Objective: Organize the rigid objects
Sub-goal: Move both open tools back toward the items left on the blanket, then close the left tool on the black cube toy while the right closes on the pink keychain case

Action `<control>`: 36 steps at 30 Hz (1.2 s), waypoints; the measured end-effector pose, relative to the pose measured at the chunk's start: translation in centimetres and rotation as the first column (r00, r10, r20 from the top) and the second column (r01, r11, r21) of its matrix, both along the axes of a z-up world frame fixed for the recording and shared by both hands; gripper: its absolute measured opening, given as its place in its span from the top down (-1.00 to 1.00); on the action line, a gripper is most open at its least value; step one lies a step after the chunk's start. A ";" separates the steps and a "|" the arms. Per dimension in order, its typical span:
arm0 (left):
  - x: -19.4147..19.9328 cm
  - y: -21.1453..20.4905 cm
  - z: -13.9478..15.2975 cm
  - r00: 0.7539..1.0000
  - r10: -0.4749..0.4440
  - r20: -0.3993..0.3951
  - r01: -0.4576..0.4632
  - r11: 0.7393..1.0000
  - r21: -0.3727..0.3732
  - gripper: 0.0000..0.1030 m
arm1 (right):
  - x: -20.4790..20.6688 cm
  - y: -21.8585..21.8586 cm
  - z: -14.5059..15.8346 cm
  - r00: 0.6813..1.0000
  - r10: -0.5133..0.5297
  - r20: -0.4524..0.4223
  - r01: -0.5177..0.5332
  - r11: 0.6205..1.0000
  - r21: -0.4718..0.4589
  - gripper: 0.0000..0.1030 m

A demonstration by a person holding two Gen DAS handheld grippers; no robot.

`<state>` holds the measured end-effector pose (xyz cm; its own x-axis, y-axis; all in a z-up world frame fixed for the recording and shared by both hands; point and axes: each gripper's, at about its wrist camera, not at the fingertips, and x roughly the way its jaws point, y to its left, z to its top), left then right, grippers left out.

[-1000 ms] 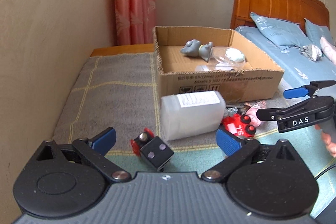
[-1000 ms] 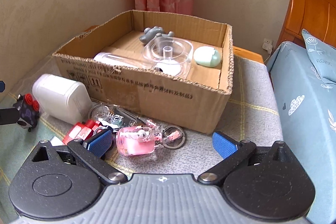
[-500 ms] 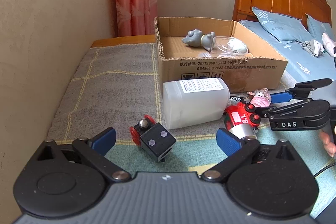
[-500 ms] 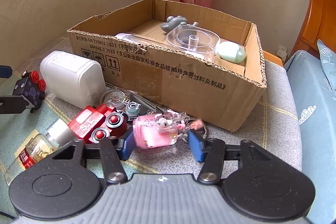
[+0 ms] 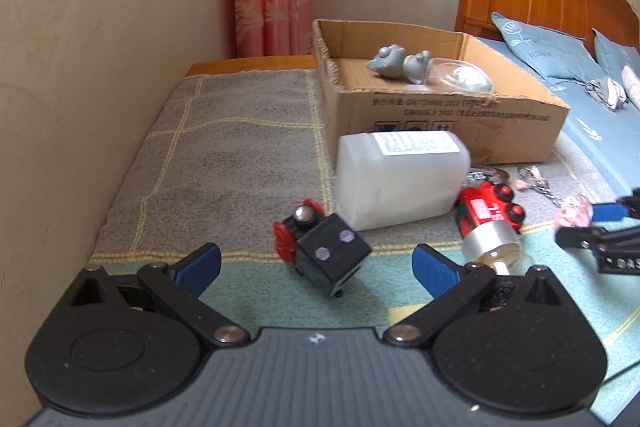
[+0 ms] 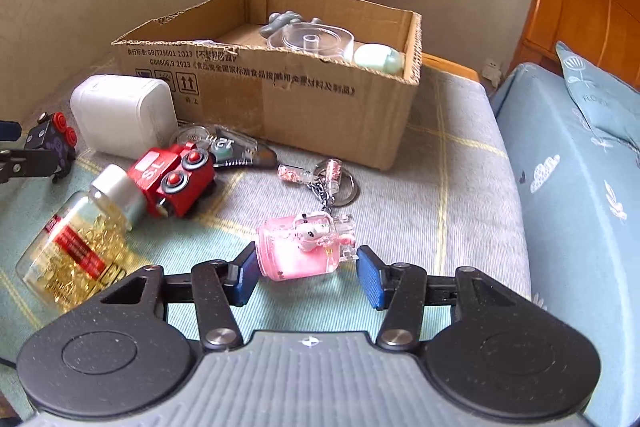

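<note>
My right gripper (image 6: 306,273) is clamped on the pink keychain bottle (image 6: 300,247), pads pressing on its two ends, so its long axis runs straight across from pad to pad; its chain and rings trail away from me toward the cardboard box (image 6: 320,107); by my reckoning the carry goes straight ahead over the near wall, and the dangling chain could snag on that torn rim.

My left gripper (image 5: 316,267) stands wide apart with nothing between its pads; the black toy train car (image 5: 324,255) lies just ahead of it, slightly tilted, red wheels toward the left pad (image 5: 200,265), its long axis running diagonally across the gap; I judge the left hand is plainly the nearer one for it.

Beside it, the white plastic jug (image 5: 400,179) lies on its side against the box front; the red toy engine (image 6: 176,179) and the capsule bottle (image 6: 76,243) lie between my two hands, waiting on the blanket (image 5: 224,155).
</note>
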<state>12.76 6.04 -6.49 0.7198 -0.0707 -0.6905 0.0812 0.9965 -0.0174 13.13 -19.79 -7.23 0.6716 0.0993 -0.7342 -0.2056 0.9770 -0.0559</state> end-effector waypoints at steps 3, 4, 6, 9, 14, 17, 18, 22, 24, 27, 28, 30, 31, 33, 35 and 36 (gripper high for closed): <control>0.3 0.5 -0.5 1.000 0.014 -0.007 -0.014 1.000 0.008 -0.97 | -0.6 0.2 -0.1 1.000 -0.012 0.011 0.012 1.000 -0.002 -0.14; 0.4 0.5 -0.6 1.000 0.011 -0.008 -0.011 1.000 0.016 -0.97 | -0.7 0.2 -0.1 1.000 -0.014 0.014 0.014 1.000 -0.004 -0.16; 0.4 0.5 -0.6 1.000 -0.010 -0.001 0.010 0.999 0.039 -0.97 | -0.8 0.3 -0.1 1.000 -0.015 0.015 0.015 1.000 0.002 -0.30; 0.5 0.8 -0.4 0.999 -0.043 0.019 0.042 0.998 0.052 -0.96 | -0.8 0.2 -0.3 1.000 -0.018 0.014 0.018 1.000 0.016 -0.39; 1.6 0.6 0.0 0.991 -0.128 0.040 0.127 0.991 0.029 -0.95 | -0.9 0.0 -0.6 0.999 -0.036 0.009 0.035 0.999 0.034 -0.58; 2.5 0.3 -0.2 0.988 -0.153 0.029 0.153 0.988 0.001 -0.90 | -1.1 -0.1 -0.7 0.999 -0.039 0.006 0.039 0.999 0.032 -0.76; 2.7 0.3 -0.3 0.986 -0.164 0.029 0.165 0.986 -0.018 -0.90 | -1.1 -0.1 -0.8 0.999 -0.039 0.004 0.039 0.999 0.033 -0.81; 2.4 0.3 0.0 0.974 -0.223 0.039 0.226 0.968 -0.110 -0.89 | -1.3 -0.3 -1.1 0.999 -0.041 0.005 0.041 0.998 0.039 -0.87; 1.9 0.4 0.2 0.965 -0.258 0.040 0.261 0.953 -0.154 -0.89 | -1.3 -0.3 -1.1 0.999 -0.040 0.005 0.040 0.998 0.039 -0.89; 0.6 0.8 0.4 0.957 -0.288 0.028 0.287 0.936 -0.205 -0.89 | -1.3 -0.4 -1.2 0.999 -0.040 0.005 0.040 0.998 0.040 -0.91; 0.1 0.8 0.5 0.957 -0.288 0.029 0.287 0.935 -0.206 -0.89 | -1.3 -0.4 -1.2 0.999 -0.040 0.005 0.039 0.998 0.039 -0.91; -0.6 0.9 0.5 0.963 -0.267 0.029 0.268 0.946 -0.180 -0.89 | -1.3 -0.3 -1.2 0.999 -0.041 0.006 0.040 0.998 0.040 -0.92; -0.8 1.0 0.5 0.967 -0.253 0.029 0.254 0.954 -0.160 -0.89 | -1.3 -0.3 -1.2 0.999 -0.041 0.006 0.040 0.998 0.040 -0.92; -1.0 1.2 0.3 0.978 -0.208 0.023 0.209 0.969 -0.128 -0.89 | -1.3 -0.3 -1.2 0.999 -0.042 0.007 0.042 0.998 0.040 -0.93; -0.8 1.2 -0.2 0.986 -0.168 0.007 0.167 0.979 -0.115 -0.89 | -1.4 -0.3 -1.2 0.999 -0.043 0.006 0.043 0.998 0.039 -0.93; -0.7 1.1 -0.3 0.988 -0.153 0.007 0.153 0.982 -0.112 -0.88 | -1.4 -0.3 -1.2 0.999 -0.044 0.006 0.043 0.998 0.039 -0.93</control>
